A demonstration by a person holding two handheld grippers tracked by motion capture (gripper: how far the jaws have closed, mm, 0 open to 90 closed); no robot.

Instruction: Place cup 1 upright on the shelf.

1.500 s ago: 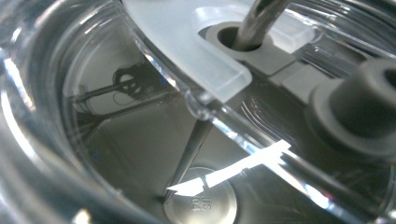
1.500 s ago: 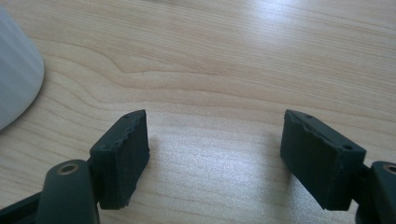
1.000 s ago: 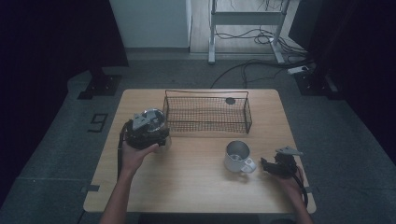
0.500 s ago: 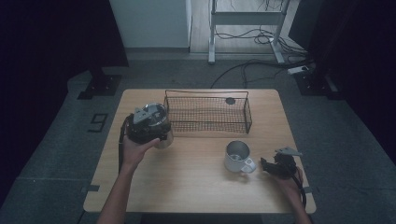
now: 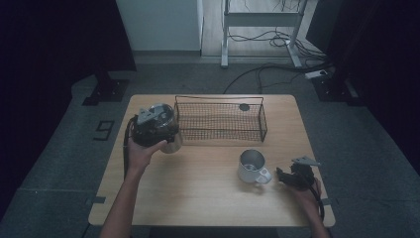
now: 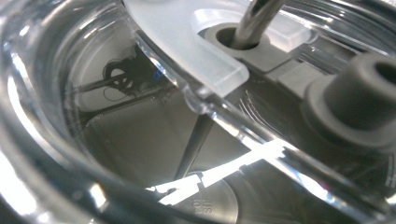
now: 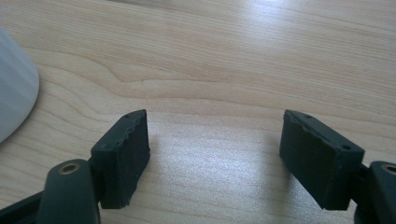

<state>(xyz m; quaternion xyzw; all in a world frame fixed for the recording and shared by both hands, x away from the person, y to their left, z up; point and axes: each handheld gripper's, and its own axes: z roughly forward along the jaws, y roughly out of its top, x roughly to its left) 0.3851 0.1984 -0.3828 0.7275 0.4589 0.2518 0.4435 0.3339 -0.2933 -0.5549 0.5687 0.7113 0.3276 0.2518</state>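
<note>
Glass jar [image 5: 171, 141] with a metal lid hangs just above the wooden table [image 5: 198, 193] at its left side, close beside the left end of the wire basket [image 5: 220, 119], carried by the left gripper [image 5: 151, 126]. In the left gripper view the clear glass wall [image 6: 56, 154] presses right up to the lens, with a translucent plastic piece [image 6: 187, 42] and a metal rod [image 6: 254, 18] inside it. I judge the left jaws to be clamped on the jar's wide top, since the jar rides clear of the table with the gripper.

The step in hand looks like carrying the jar toward the basket. To do it well, keep the jar upright and the grip firm, raise it enough to clear the basket's rim, and set it down inside without knocking the wire.

The right gripper [image 5: 292, 176] rests low at the table's right edge, just beside the white mug [image 5: 252, 166]; its jaws stand apart with nothing between them, bare wood showing in the gap, and the mug's curved side [image 7: 14, 100] sits off to the left.

The left jaws themselves are hidden behind the gripper body and glass. A small dark round thing [image 5: 244, 106] in the basket's far corner is too small to identify.
</note>
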